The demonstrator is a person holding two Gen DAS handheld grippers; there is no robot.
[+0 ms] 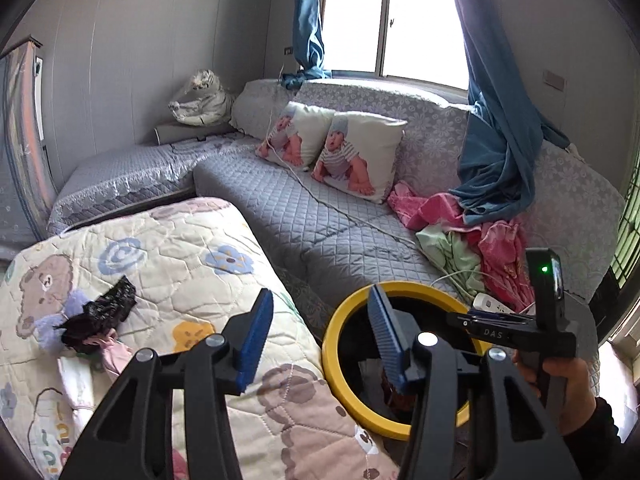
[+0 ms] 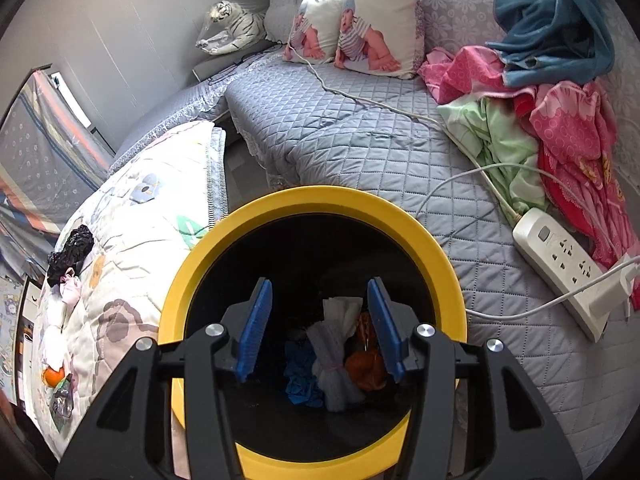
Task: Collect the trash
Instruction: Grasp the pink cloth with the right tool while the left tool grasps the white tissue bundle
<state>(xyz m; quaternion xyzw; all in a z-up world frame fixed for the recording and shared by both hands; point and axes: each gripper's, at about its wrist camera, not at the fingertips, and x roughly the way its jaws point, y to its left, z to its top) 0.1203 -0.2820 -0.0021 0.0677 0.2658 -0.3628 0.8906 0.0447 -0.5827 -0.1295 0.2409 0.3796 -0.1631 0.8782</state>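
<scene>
Trash (image 2: 336, 356) lies in the yellow bin (image 2: 444, 256) beside the quilt (image 1: 180, 240), under the right gripper (image 2: 320, 332); a black wad (image 1: 100, 314) waits on the quilt. Both grippers (left gripper (image 1: 320, 336) too) stand half open, holding nothing. Risk: the left one snagging the pink cloth (image 1: 116, 354) touching the wad.

Your left claw (image 1: 320, 332) hangs with its jaws apart and empty, between the cartoon quilt (image 1: 192, 264) and the yellow-rimmed bin (image 1: 340, 328). A crumpled black bag (image 1: 100, 314) lies on the quilt; your right hand (image 1: 568, 388) grips the other claw's handle beside the bin.
</scene>
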